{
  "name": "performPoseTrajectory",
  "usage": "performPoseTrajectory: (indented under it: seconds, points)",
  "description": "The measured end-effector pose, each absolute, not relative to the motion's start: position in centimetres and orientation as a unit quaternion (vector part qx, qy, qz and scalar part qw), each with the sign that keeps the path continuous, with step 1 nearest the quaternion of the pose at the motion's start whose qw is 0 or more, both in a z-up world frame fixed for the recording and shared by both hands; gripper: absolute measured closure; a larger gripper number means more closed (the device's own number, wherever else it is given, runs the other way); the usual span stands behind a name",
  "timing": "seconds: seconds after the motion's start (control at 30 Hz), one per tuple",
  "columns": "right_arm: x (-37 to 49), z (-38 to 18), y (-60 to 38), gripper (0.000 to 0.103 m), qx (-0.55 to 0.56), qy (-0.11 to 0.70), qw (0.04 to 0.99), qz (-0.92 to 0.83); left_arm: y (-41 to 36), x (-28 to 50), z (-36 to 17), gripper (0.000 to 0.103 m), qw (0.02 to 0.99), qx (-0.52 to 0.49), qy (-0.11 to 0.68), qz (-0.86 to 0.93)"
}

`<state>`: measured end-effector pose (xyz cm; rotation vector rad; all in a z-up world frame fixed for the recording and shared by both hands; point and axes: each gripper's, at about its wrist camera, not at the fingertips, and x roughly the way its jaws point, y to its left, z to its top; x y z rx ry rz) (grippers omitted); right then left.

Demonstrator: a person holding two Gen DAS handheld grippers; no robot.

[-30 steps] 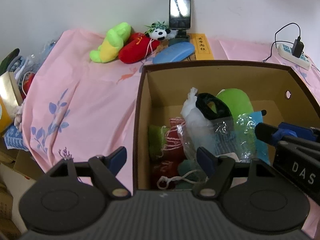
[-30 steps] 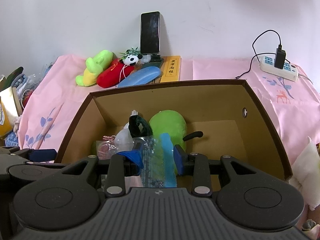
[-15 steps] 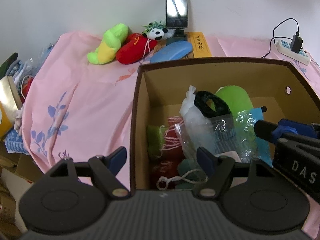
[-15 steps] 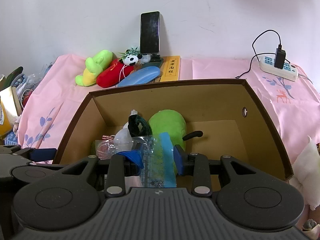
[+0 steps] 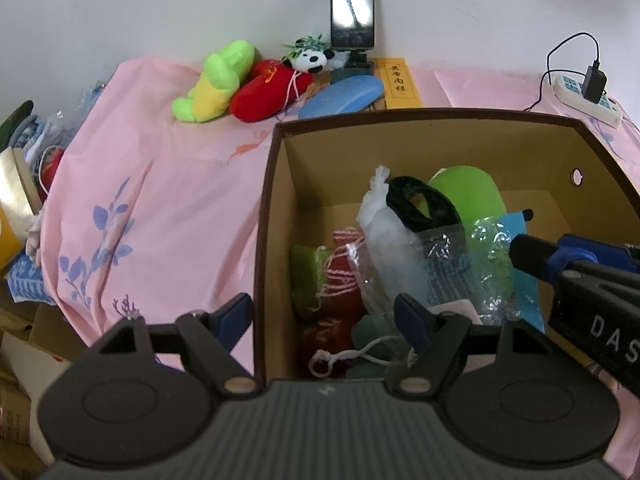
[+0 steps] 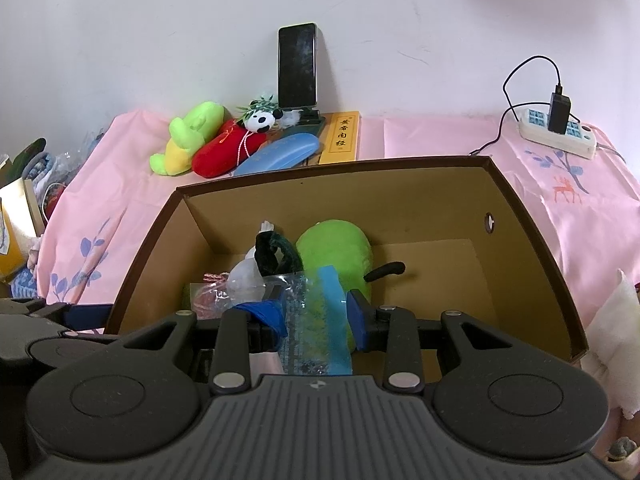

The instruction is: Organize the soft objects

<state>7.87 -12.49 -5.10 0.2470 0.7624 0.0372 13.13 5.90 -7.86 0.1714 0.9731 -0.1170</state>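
A brown cardboard box (image 5: pixel 267 216) (image 6: pixel 532 248) on the pink cloth holds a green plush (image 6: pixel 336 248), a clear plastic bag with a blue strip (image 6: pixel 316 320), a white bag (image 5: pixel 380 232) and red and green pouches (image 5: pixel 340 268). My left gripper (image 5: pixel 324 316) is open and empty, straddling the box's left wall. My right gripper (image 6: pixel 316 312) is open over the near edge of the box, with the plastic bag between its fingers. At the back lie a green-yellow plush (image 5: pixel 216 80), a red plush (image 5: pixel 268 92) and a small panda (image 5: pixel 312 58).
A phone on a stand (image 5: pixel 352 4) leans at the wall, with a blue case (image 5: pixel 340 96) and a yellow box (image 5: pixel 400 84) below it. A power strip with a charger (image 6: pixel 560 128) sits at the right. Bags and boxes (image 5: pixel 24 184) crowd the left edge.
The left gripper has shifted slightly to the left, so the box sits further right in its view. The right gripper has hardly moved.
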Motion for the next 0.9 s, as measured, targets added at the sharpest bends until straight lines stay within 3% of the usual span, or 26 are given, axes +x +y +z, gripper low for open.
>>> performPoseTrajectory:
  seconds: [0.9]
  points:
    - [7.67, -5.13, -12.29, 0.087, 0.120, 0.370, 0.921, 0.023, 6.00, 12.97, -7.63, 0.025, 0.881, 0.085, 0.463, -0.046]
